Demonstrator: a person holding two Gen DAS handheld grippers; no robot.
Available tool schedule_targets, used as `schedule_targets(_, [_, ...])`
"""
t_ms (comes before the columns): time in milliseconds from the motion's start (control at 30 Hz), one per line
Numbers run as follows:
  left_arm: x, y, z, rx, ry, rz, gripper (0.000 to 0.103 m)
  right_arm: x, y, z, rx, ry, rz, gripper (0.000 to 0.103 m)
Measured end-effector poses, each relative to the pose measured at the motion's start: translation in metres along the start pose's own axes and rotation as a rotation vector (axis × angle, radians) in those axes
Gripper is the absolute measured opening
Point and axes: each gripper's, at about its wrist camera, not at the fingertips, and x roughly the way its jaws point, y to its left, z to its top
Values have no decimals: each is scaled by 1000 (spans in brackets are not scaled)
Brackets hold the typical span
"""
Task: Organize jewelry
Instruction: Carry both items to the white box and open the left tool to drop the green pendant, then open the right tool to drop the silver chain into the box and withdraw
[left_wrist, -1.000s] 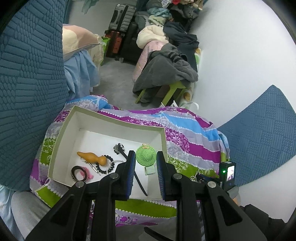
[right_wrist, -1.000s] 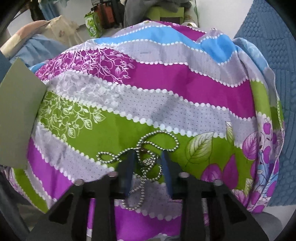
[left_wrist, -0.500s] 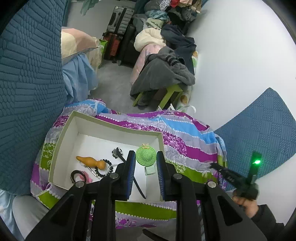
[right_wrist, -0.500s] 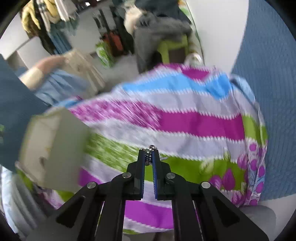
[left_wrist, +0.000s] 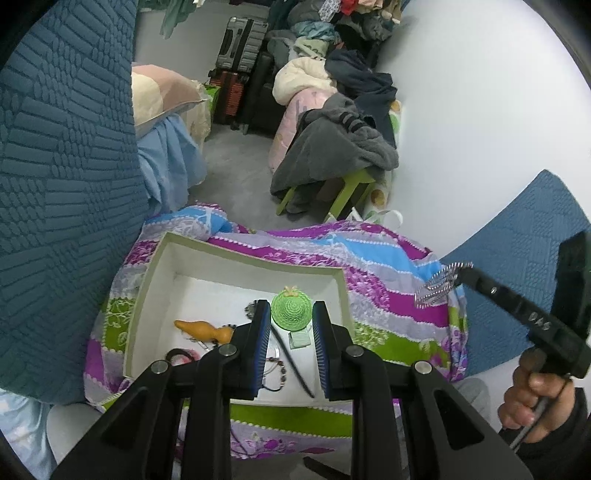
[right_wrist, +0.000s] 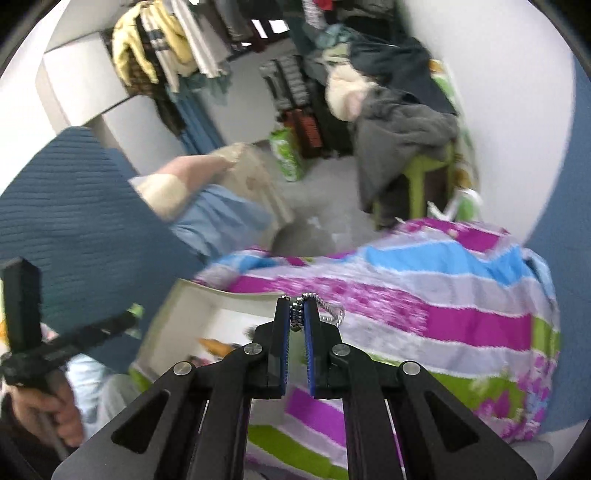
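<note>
Our right gripper (right_wrist: 296, 314) has its fingers clamped on the chain (right_wrist: 325, 312), which hangs off the tips above the cloth (right_wrist: 461, 314), at 3 o'clock of the box (left_wrist: 155, 266). Only a few beads look pinched, so a quick swing could shake it loose short of the box. Our left gripper (left_wrist: 290, 325) hovers over the box, fingers apart and empty.
</note>
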Motion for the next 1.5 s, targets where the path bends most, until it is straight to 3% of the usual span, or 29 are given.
schedule_targets(167, [12,13,-5,8,27,27,22,29,32,-3,-32,20,105,6])
schedule_targets(333, [32,29,-16,12,69,43,22,78,44,-22,-47,118,134,6])
schedule_targets(533, [53,40,-28,15,119,54,22,117,47,-51,-80,225,91,6])
schedule_targets(733, [59,45,-35,6,140,58,23,129,47,-62,-94,284,45,7])
schedule_targets(800, [58,43,-35,6,141,59,23,124,47,-61,-100,279,40,7])
schedule_targets(867, [54,42,-33,8,137,67,24,118,48,-58,-104,276,29,17])
schedule_targets(900, [53,40,-32,10,140,66,25,115,47,-56,-100,272,29,27])
schedule_targets(933, [50,38,-30,13,140,63,29,111,47,-54,-96,264,30,27])
schedule_targets(1000, [38,33,-25,27,106,78,46,101,49,-49,-103,246,21,27])
schedule_targets(1033, [30,28,-23,37,84,87,64,92,50,-44,-110,228,16,27])
schedule_targets(1067, [23,24,-21,47,66,91,72,85,52,-41,-112,212,18,27])
schedule_targets(1500, [-105,-40,4,121,-114,107,72,-62,86,11,-101,-78,35,31])
